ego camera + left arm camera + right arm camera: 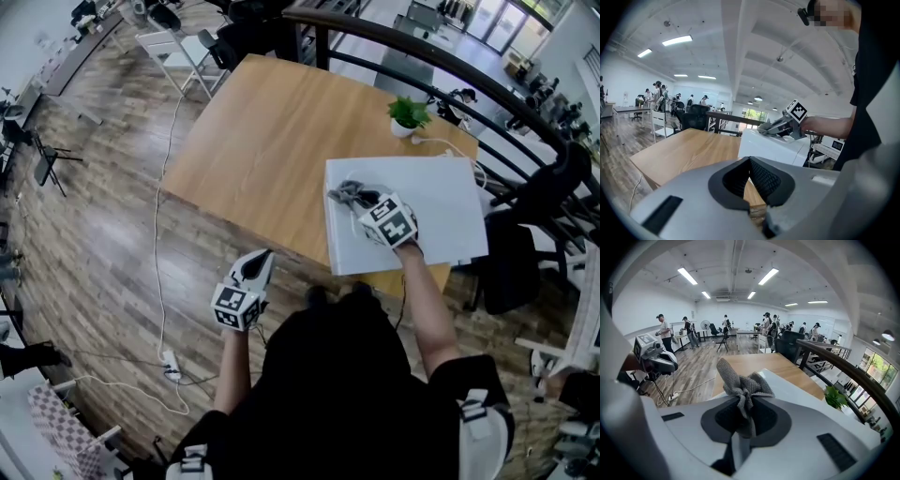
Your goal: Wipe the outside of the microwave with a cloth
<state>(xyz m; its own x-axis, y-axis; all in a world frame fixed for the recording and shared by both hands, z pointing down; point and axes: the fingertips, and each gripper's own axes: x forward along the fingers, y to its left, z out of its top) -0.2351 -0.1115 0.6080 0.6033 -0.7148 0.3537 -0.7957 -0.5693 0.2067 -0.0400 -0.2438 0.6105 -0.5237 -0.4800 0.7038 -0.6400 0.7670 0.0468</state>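
Note:
The white microwave (412,220) stands on the right near part of a wooden table (253,150). My right gripper (367,200) rests on the microwave's top near its left edge, shut on a crumpled grey cloth (347,194). In the right gripper view the cloth (740,380) bunches up out of the closed jaws of the right gripper (743,401), with the microwave top (790,384) just beyond. My left gripper (255,269) hangs shut and holding nothing, off the table's near edge and left of the microwave. The left gripper view shows the left gripper (750,161), the microwave (771,149) and the right gripper (777,127).
A small potted plant (409,113) sits behind the microwave at the table's far right corner. A dark railing (450,66) curves behind the table. A white cable and power strip (170,364) lie on the wooden floor at left. Chairs (183,47) stand beyond the table.

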